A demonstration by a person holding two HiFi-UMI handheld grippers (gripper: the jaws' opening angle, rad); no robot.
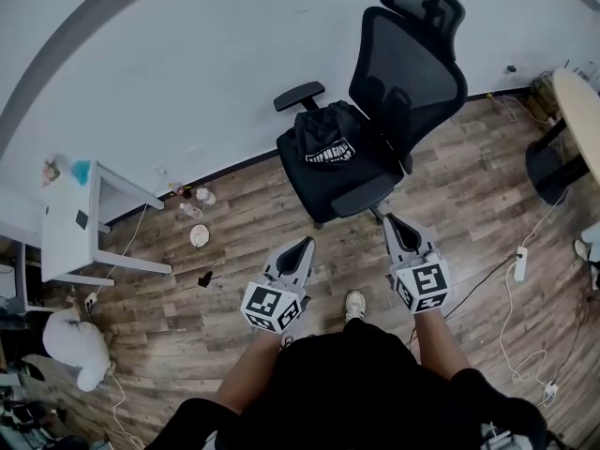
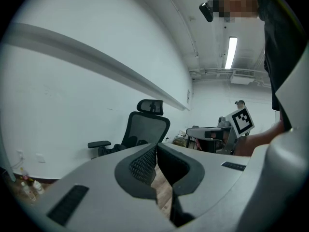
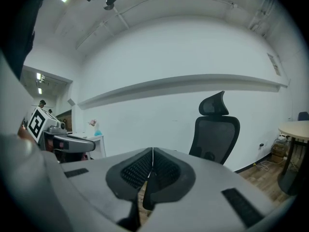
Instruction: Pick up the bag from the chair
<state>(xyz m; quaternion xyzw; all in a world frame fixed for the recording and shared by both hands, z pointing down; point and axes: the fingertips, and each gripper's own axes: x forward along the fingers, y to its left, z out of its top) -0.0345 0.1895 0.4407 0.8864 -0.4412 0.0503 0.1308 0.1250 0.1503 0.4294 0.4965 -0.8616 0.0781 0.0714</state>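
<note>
A black bag with white print [image 1: 328,141] lies on the seat of a black mesh office chair [image 1: 405,64] standing by the white wall. In the head view my left gripper [image 1: 306,246] and my right gripper [image 1: 392,222] are held side by side above the wood floor, short of the chair's front edge. Both have their jaws pressed together with nothing between them. In the left gripper view the chair [image 2: 145,129] stands beyond the shut tips [image 2: 156,147]; the bag shows only as a dark lump on the seat. The right gripper view shows the chair [image 3: 216,132] right of its shut tips [image 3: 152,151].
A white side table [image 1: 80,223] stands at the left, with small bottles and a cup [image 1: 199,236] on the floor near it. A white stuffed shape [image 1: 75,345] lies at lower left. A round table [image 1: 581,111] and cables with a power strip [image 1: 518,264] are at the right.
</note>
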